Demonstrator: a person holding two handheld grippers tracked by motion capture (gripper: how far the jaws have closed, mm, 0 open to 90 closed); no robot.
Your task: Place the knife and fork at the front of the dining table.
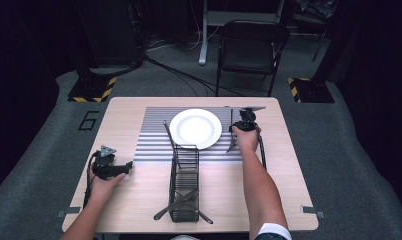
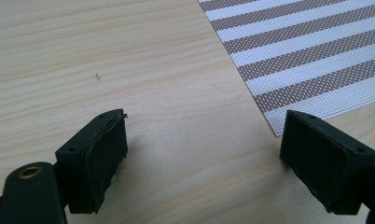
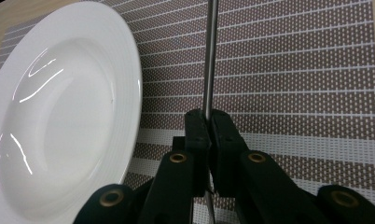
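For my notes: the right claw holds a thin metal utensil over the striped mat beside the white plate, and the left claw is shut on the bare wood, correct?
Not quite: the left claw is open, jaws wide apart over the table, as the left gripper view shows. The rest holds: the right claw grips the utensil beside the plate.

— What's being handled?
— A slim steel utensil, perhaps a knife; its end is cut off from view. The right gripper pinches it above the striped placemat.
— And the plate?
— The white plate is round, glossy and empty. It lies flat on the mat, just beside the utensil. More cutlery lies in the black wire caddy.
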